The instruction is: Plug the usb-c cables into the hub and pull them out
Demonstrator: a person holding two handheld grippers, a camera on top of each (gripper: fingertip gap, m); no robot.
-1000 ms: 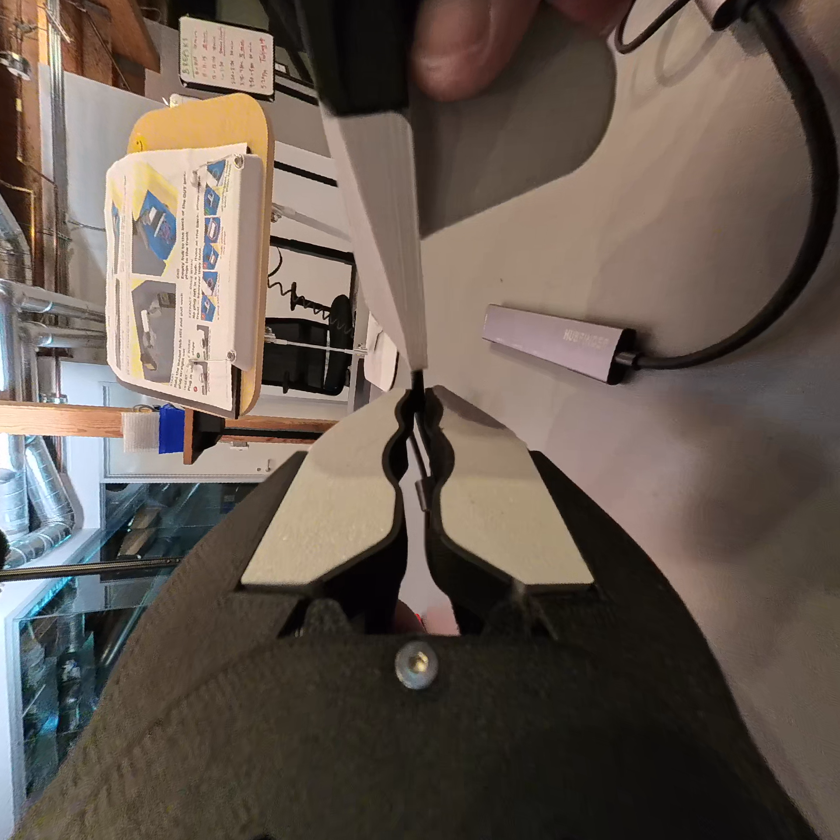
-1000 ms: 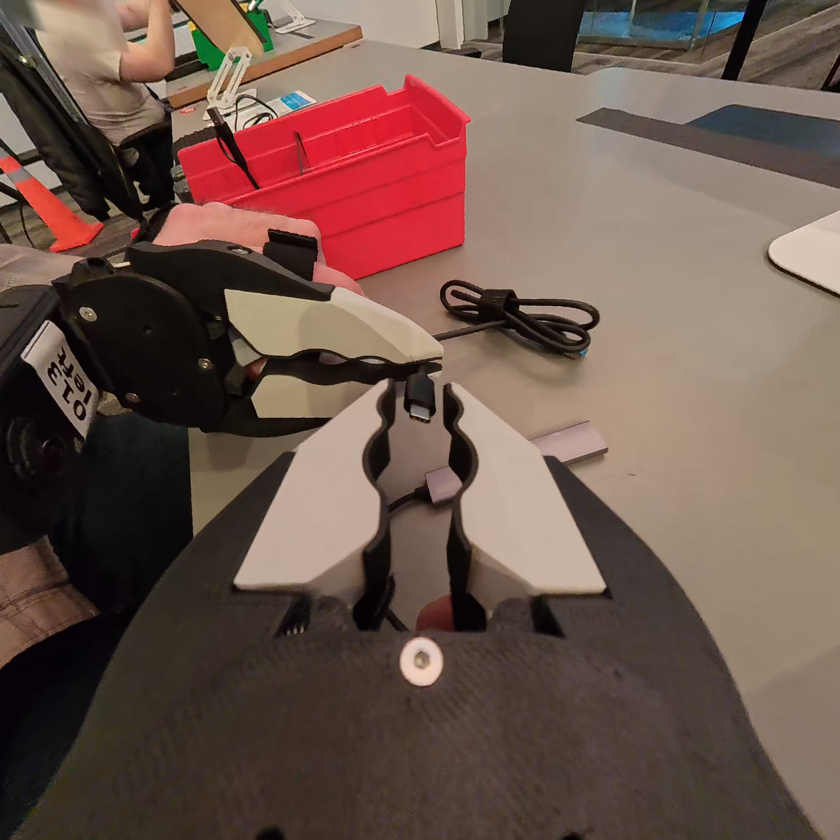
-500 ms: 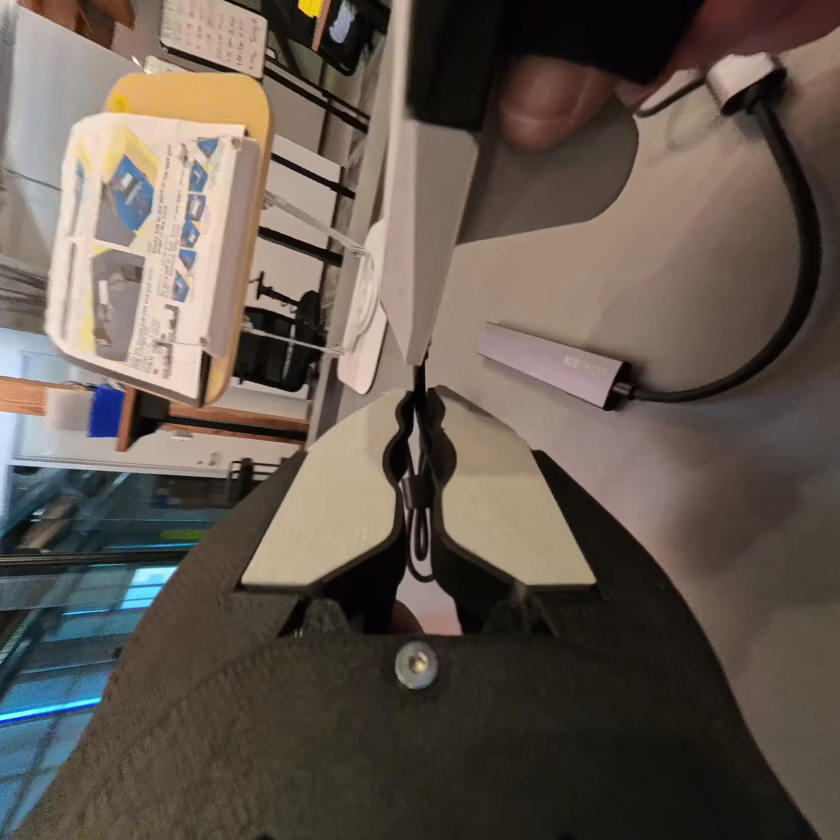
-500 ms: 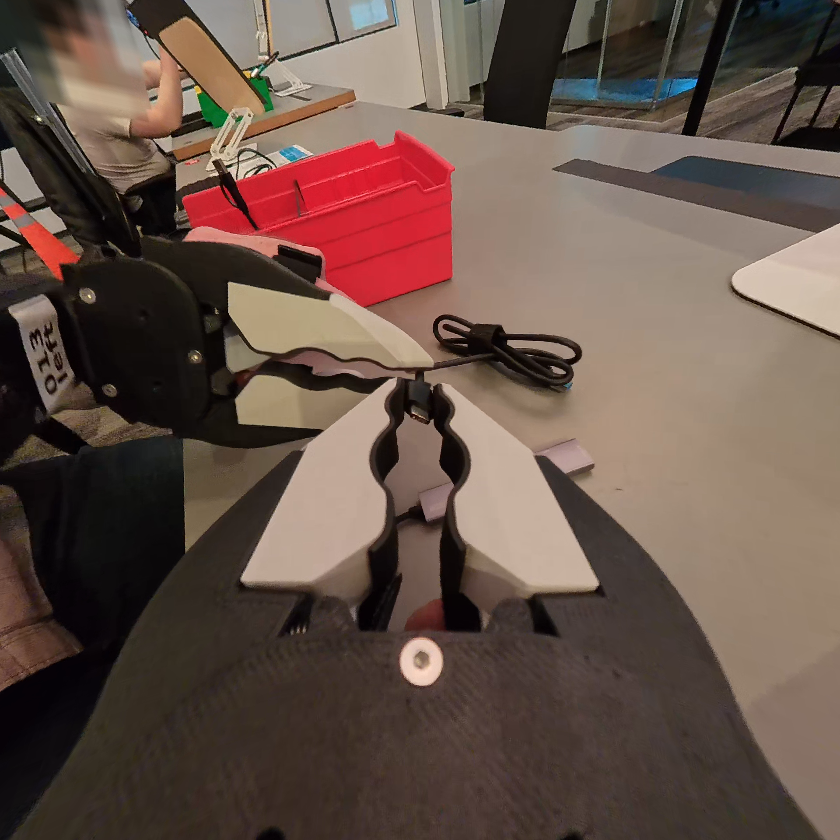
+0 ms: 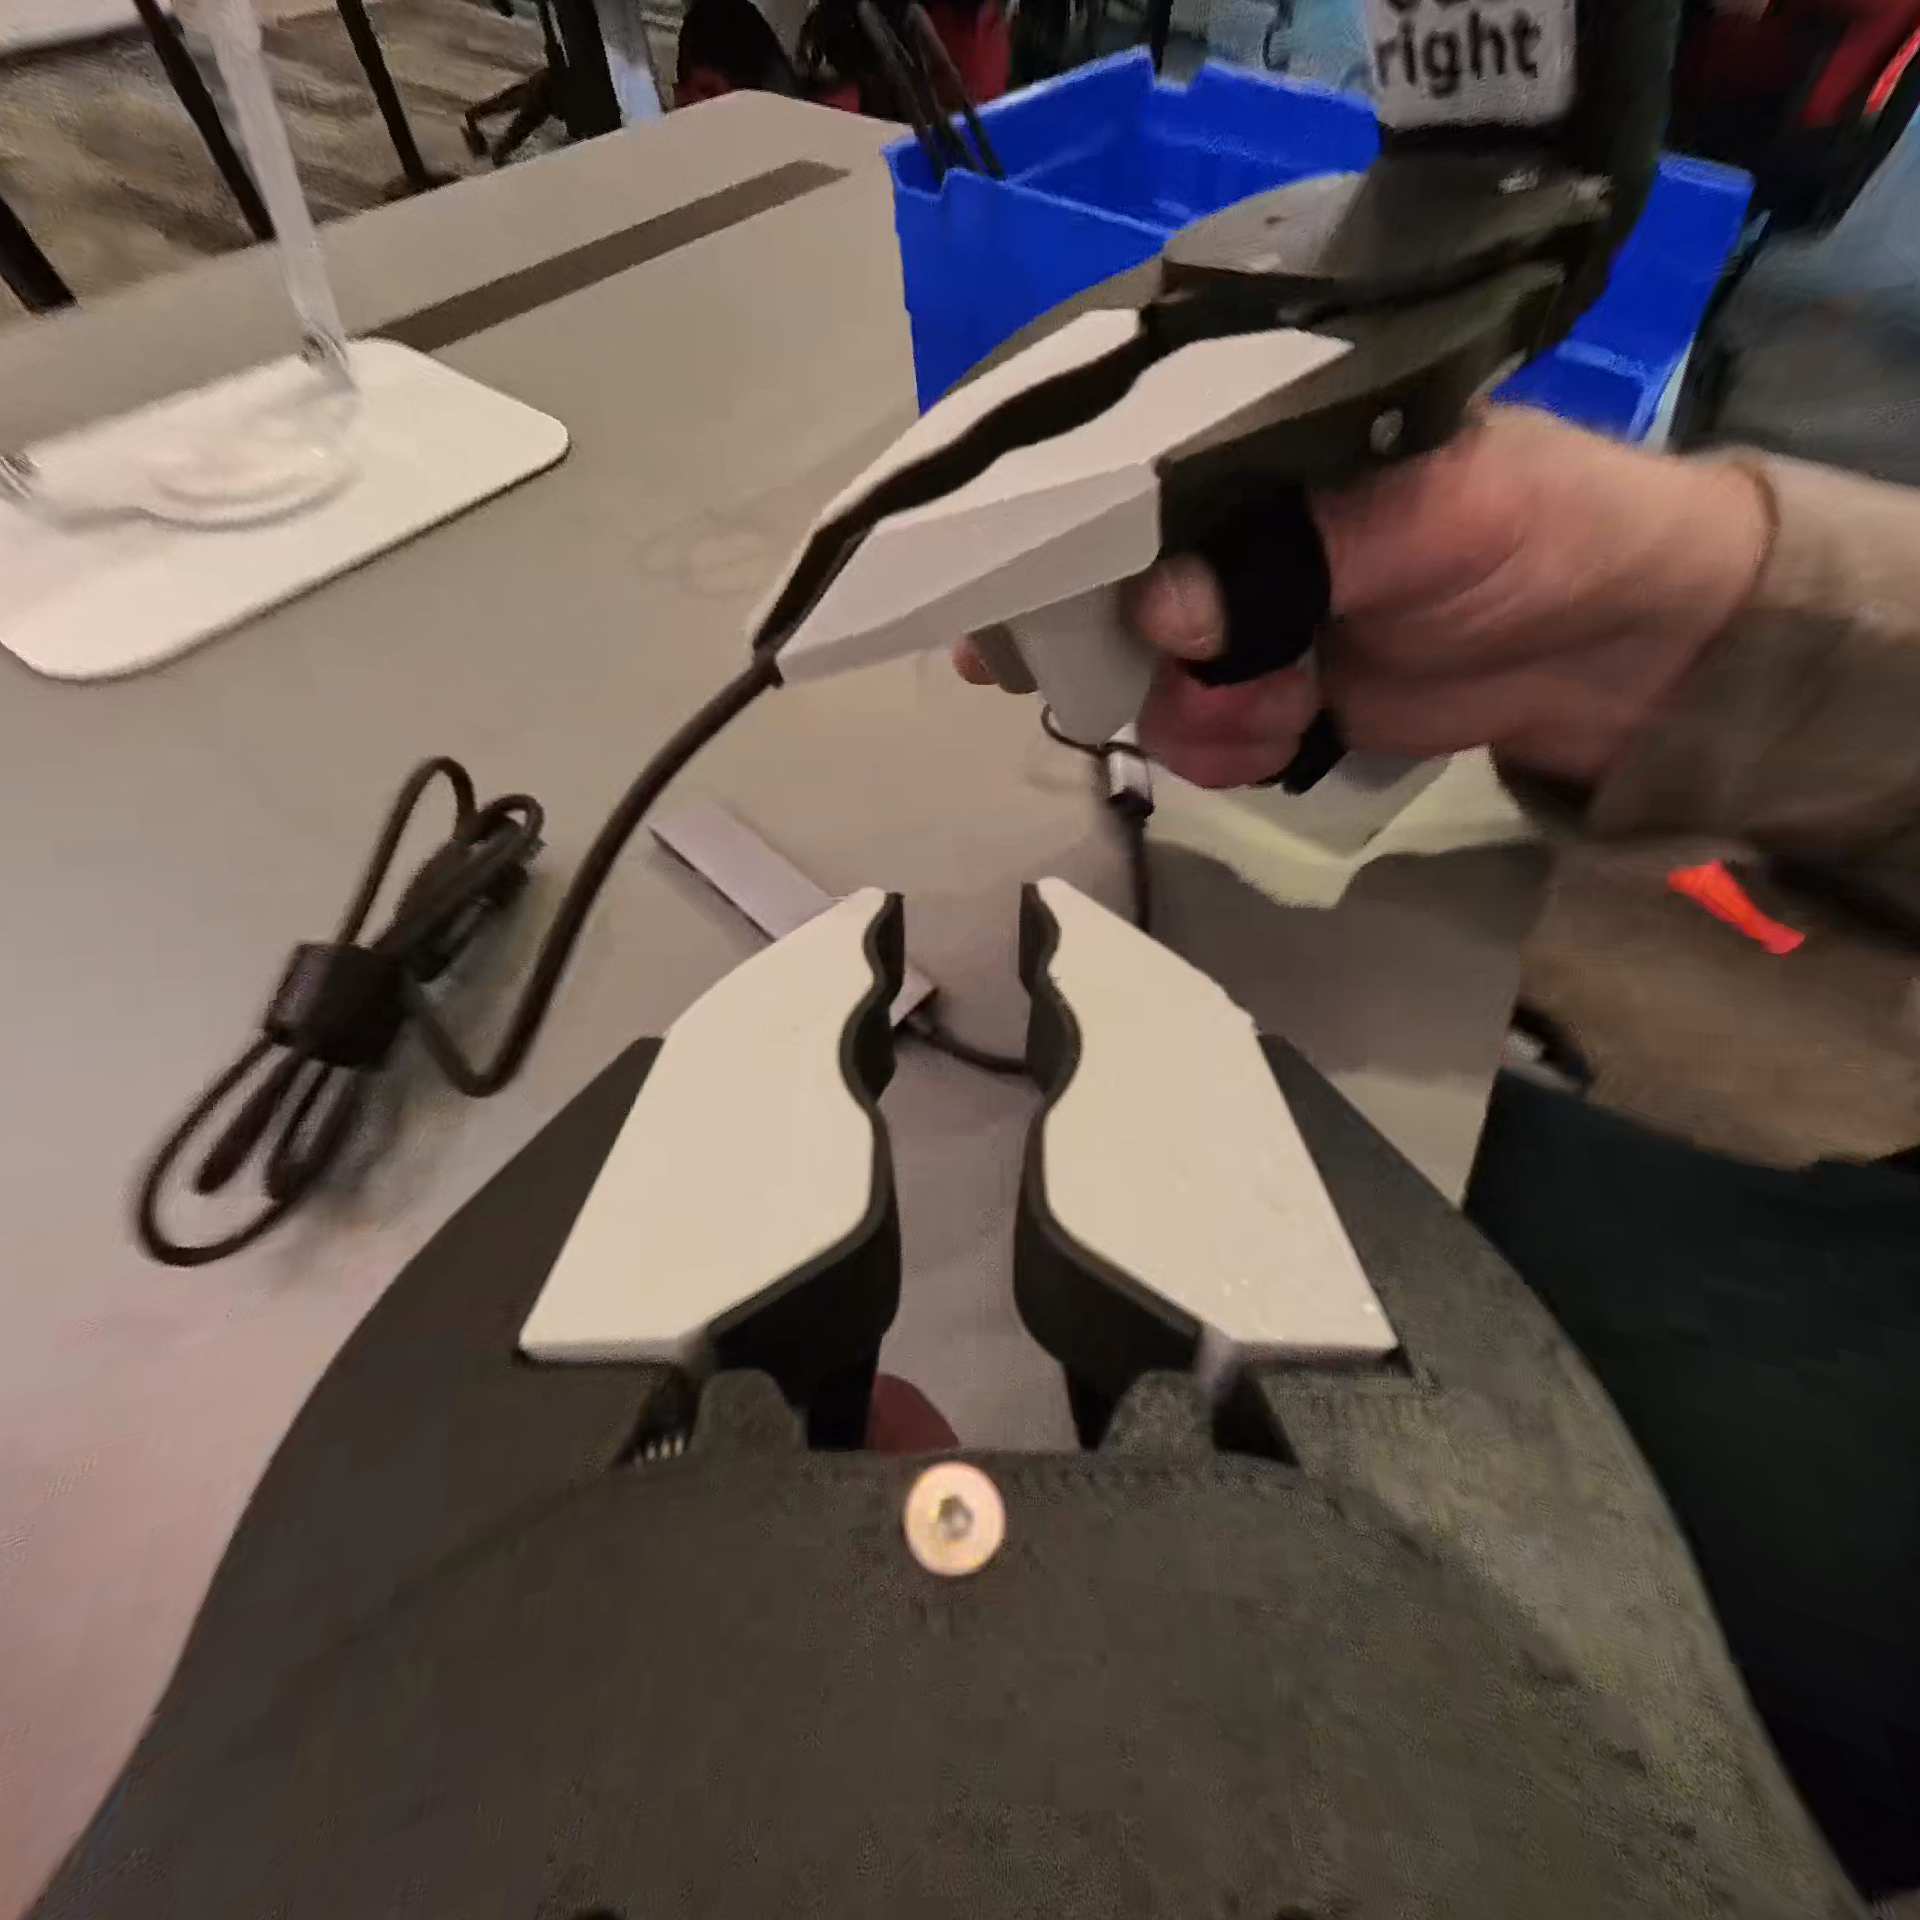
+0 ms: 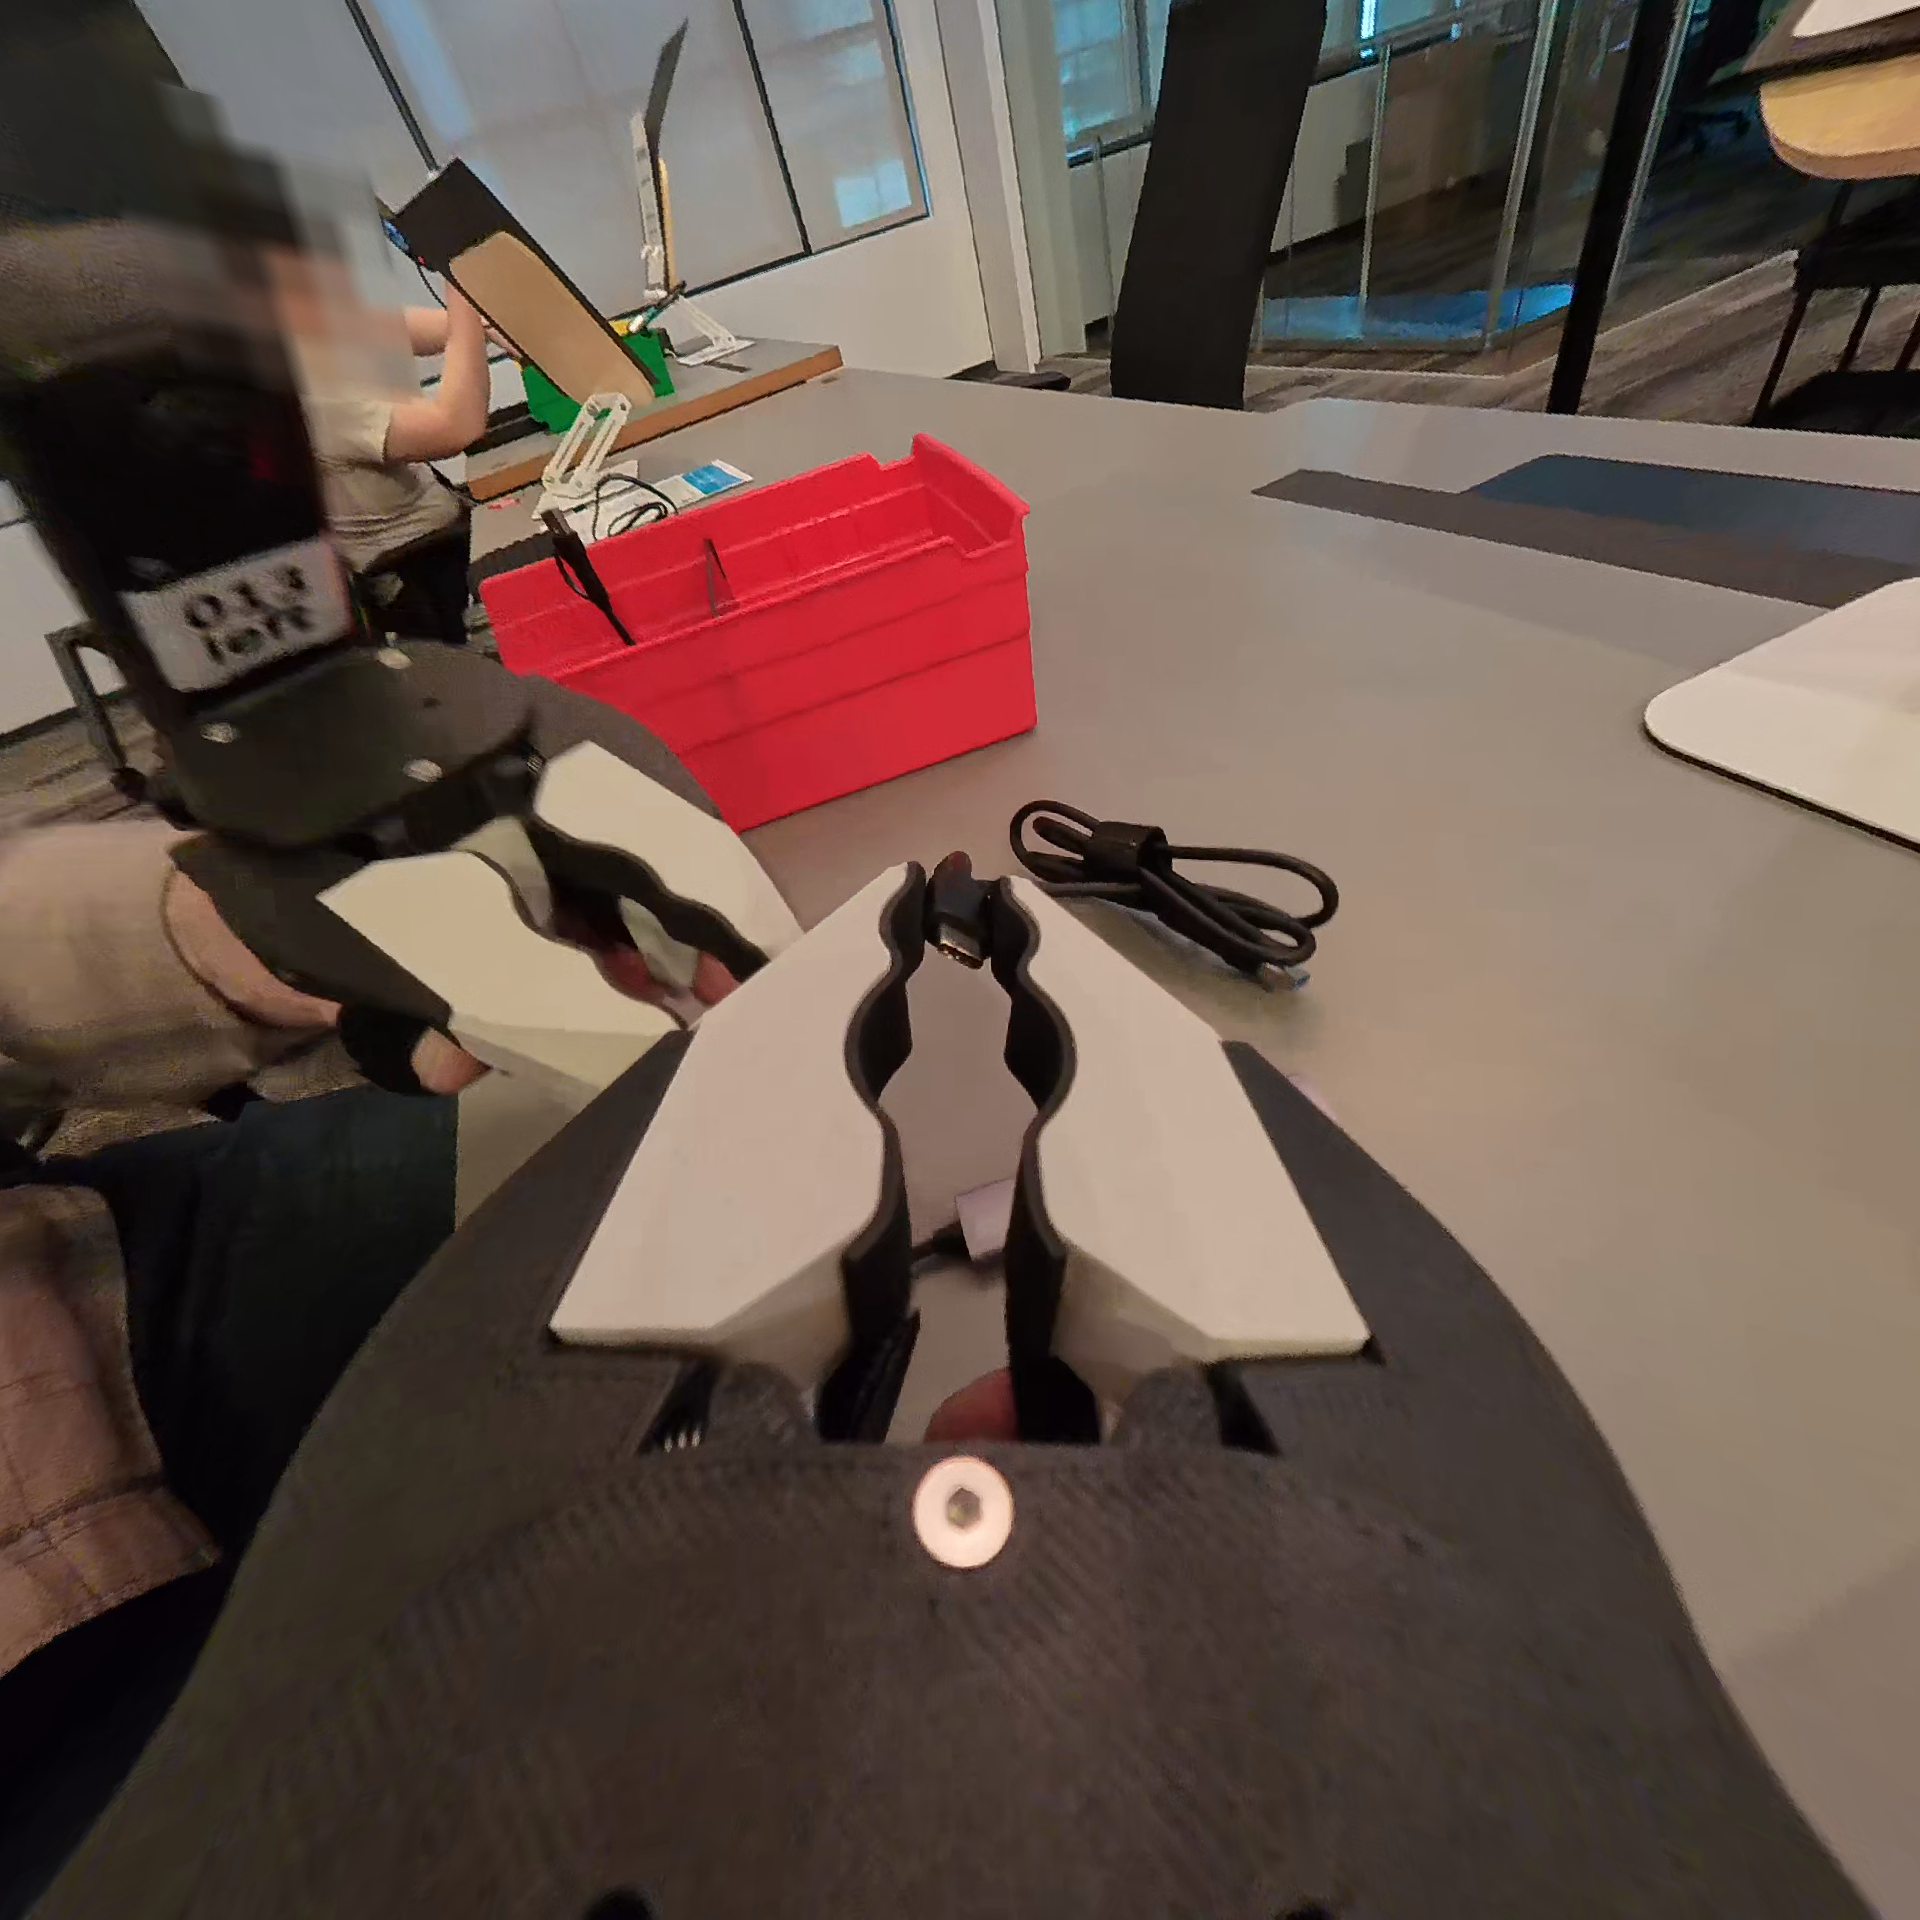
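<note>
My right gripper point(image 6: 956, 894) is shut on the black USB-C plug point(image 6: 954, 920) and holds it above the grey table point(image 6: 1507, 935). Its cable runs down to a strapped black bundle point(image 6: 1174, 883). In the left wrist view the right gripper point(image 5: 774, 642) shows with the cable point(image 5: 623, 831) hanging from its tips to the bundle point(image 5: 332, 997). My left gripper point(image 5: 961, 902) is open and empty. It also shows at the left of the right wrist view point(image 6: 717, 977). The grey hub point(image 5: 743, 868) lies on the table, half hidden behind my left fingers; a sliver shows between my right fingers point(image 6: 982, 1210).
A red bin point(image 6: 810, 665) stands beyond the bundle. A blue bin point(image 5: 1039, 208) stands at the table's far side. A white pad point(image 5: 395, 488) holds a clear stand point(image 5: 281, 208). The hub's own lead ends in a silver plug point(image 5: 1127, 774). A person sits at a far desk point(image 6: 384, 468). Left tips to right tips: about 5 cm. From the right gripper's tips to the bundle point(image 5: 332, 997) is close to 10 cm. Left tips and right tips are each some 11 cm from the grey hub point(image 5: 743, 868).
My right gripper has closed on the USB-C plug. My left gripper has let go of the cable, opened, and swung from a sideways hold to level, away from the plug.
</note>
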